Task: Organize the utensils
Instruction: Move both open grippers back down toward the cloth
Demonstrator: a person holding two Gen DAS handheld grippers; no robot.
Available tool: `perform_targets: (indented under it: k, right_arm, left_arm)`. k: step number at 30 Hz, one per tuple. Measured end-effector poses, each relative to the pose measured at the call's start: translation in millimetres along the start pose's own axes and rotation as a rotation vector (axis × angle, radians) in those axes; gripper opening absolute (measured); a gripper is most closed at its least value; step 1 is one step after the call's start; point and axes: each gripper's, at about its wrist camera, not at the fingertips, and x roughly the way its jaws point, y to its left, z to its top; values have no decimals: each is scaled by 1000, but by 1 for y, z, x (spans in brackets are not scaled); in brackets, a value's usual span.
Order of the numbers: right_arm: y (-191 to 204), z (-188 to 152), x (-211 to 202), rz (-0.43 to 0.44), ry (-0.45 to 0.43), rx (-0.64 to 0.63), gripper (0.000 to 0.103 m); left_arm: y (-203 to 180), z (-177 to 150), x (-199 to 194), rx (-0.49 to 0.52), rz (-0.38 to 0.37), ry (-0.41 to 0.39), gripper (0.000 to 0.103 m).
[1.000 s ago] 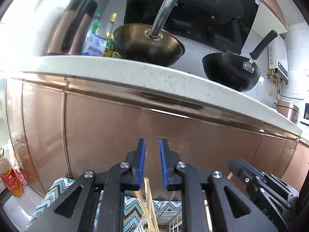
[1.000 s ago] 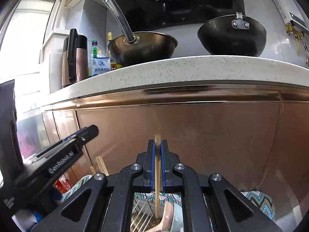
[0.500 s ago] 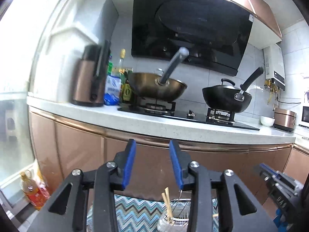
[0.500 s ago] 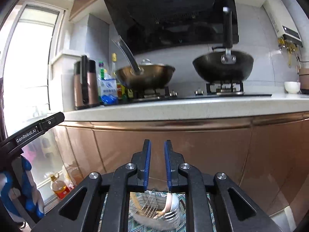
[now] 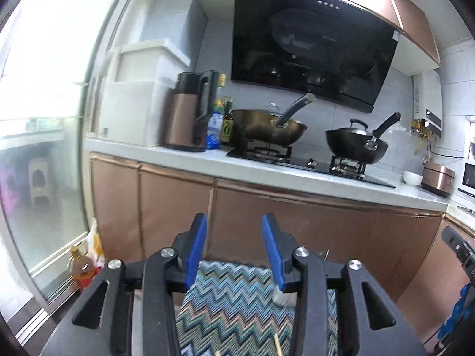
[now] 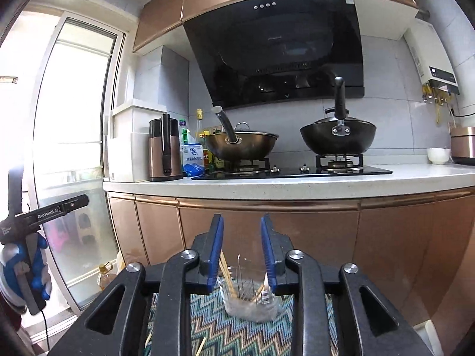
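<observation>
A clear utensil holder (image 6: 248,302) with a wire insert stands on the zigzag-patterned cloth (image 6: 234,332), with wooden chopsticks (image 6: 227,276) and a spoon in it. My right gripper (image 6: 242,255) is open and empty, raised above and in front of the holder. Loose chopsticks (image 6: 202,345) lie on the cloth near my right gripper's base. My left gripper (image 5: 233,249) is open and empty above the cloth (image 5: 234,299). A loose chopstick (image 5: 277,347) lies at the bottom edge. The holder's edge (image 5: 283,296) shows behind the right finger.
Copper cabinet fronts (image 6: 326,231) and a white counter (image 6: 297,184) stand behind the cloth. On the counter are two woks (image 6: 242,146) (image 6: 338,138), a thermos jug (image 6: 164,148) and bottles. An oil bottle (image 5: 81,270) stands on the floor by the glass door.
My right gripper let go of a chopstick and opened. Both grippers rose and pulled back from the holder. My left gripper opened wider.
</observation>
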Motion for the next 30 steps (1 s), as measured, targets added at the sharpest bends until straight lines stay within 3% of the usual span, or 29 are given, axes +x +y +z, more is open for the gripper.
perform_targets:
  k: [7, 20, 25, 30]
  right_arm:
    - [-7, -22, -26, -9, 61, 5, 35]
    - [-42, -64, -41, -43, 187, 74, 37]
    - [-48, -87, -30, -27, 284, 100, 39]
    - [-49, -117, -10, 7, 386, 147, 39]
  left_arm:
    - [34, -15, -30, -56, 33, 43, 38]
    - [58, -43, -39, -40, 81, 152, 38]
    - [66, -70, -11, -56, 48, 324, 38]
    - [69, -108, 23, -123, -39, 518, 38]
